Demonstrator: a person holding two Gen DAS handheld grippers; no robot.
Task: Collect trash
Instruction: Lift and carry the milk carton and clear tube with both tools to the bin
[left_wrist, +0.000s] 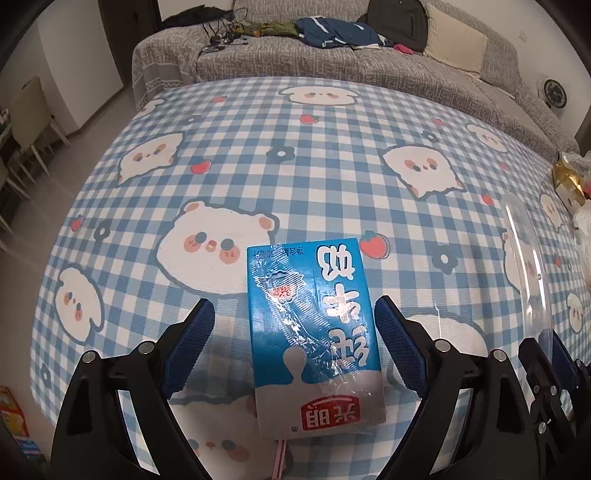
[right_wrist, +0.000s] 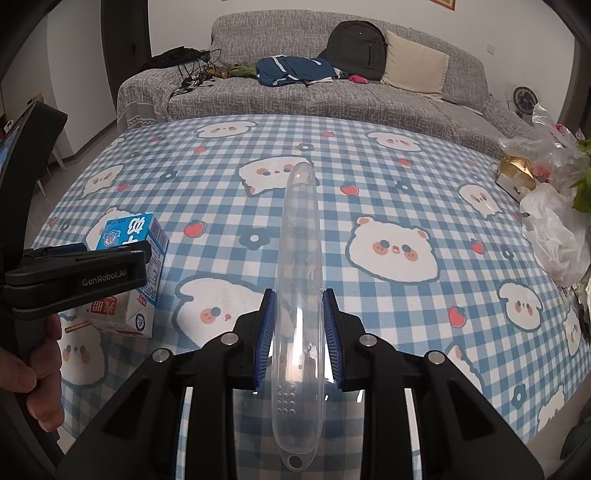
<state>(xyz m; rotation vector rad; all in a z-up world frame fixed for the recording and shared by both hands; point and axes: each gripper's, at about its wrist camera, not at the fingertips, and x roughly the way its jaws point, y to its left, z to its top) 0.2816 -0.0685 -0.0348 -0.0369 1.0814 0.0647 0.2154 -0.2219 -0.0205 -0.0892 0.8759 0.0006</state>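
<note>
Left gripper (left_wrist: 293, 314): jaws wide, one blue pad either side of the milk carton (left_wrist: 314, 332), gaps visible on both sides, pads not pressing. No earlier view to compare.

The carton is blue and white, lying flat on the checked tablecloth (left_wrist: 332, 147) at the near left of the table, with a clear plastic film stuck across its top face and a pink-striped straw poking out at its near end. In the right wrist view the left gripper (right_wrist: 146, 254) sits over the same carton (right_wrist: 125, 273), with the person's hand (right_wrist: 33, 365) on its grip.

Right gripper (right_wrist: 298, 295): jaws narrow, clamped on a clear plastic case (right_wrist: 299, 295), long and rounded, edge-up, running from near the camera out over mid-table, above the cloth.

Far right table edge: gold-foil box (right_wrist: 515, 173), crumpled clear plastic bags (right_wrist: 554, 229).

Beyond the table: grey sofa (right_wrist: 332, 99) carrying a black backpack (right_wrist: 356, 48), a blue garment and a cream cushion.
</note>
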